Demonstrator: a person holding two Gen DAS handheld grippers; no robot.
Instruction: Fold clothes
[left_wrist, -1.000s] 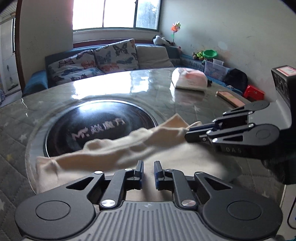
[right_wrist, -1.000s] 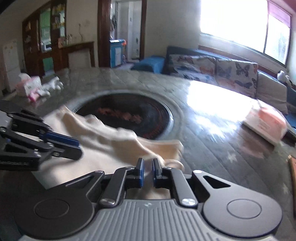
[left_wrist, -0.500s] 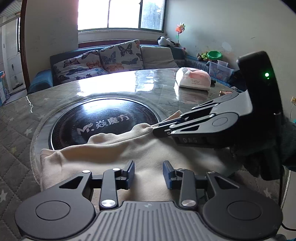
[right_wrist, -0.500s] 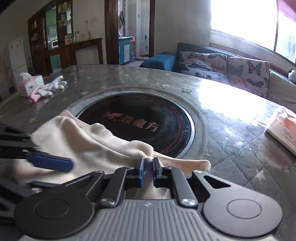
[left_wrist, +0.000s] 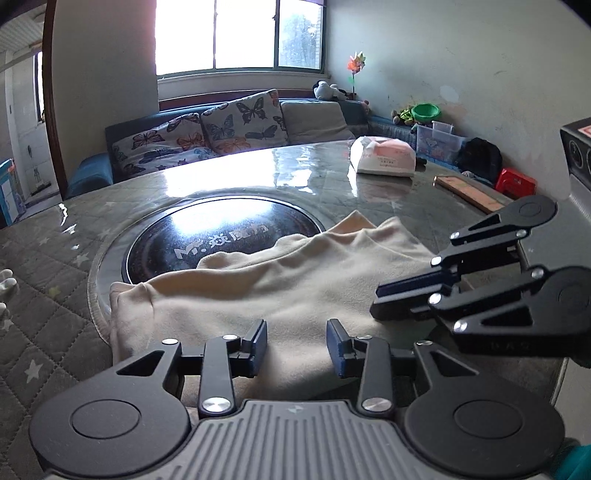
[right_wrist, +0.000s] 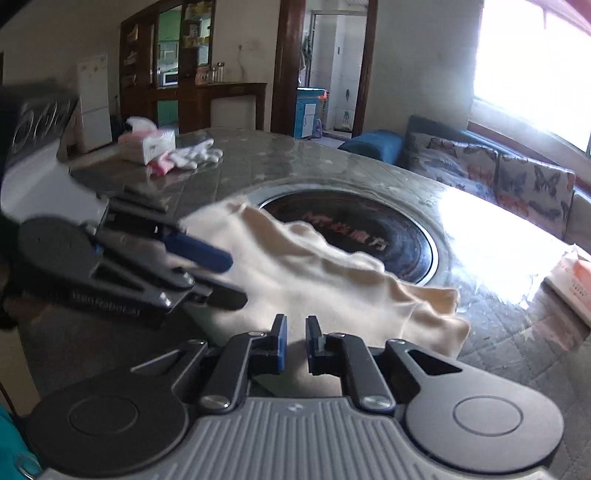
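Note:
A cream garment (left_wrist: 295, 284) lies folded in a loose band on the round table, partly over the black hob disc (left_wrist: 221, 236). It also shows in the right wrist view (right_wrist: 314, 280). My left gripper (left_wrist: 296, 343) is open and empty, just above the garment's near edge. My right gripper (right_wrist: 295, 341) is open with a narrow gap and empty, over the garment's near edge. In the left wrist view the right gripper (left_wrist: 384, 299) shows at the right, its jaws parted above the cloth. In the right wrist view the left gripper (right_wrist: 229, 280) shows blurred at the left.
A pink-and-white tissue pack (left_wrist: 384, 158) and a flat wooden piece (left_wrist: 469, 192) lie at the table's far right. Another tissue pack (right_wrist: 151, 144) and white gloves (right_wrist: 195, 157) lie at the far left. A sofa with butterfly cushions (left_wrist: 221, 129) stands behind the table.
Both grippers let go of the garment and opened. The right gripper drew back to the right of the cloth. The raised fold dropped and the garment now lies flatter on the table.

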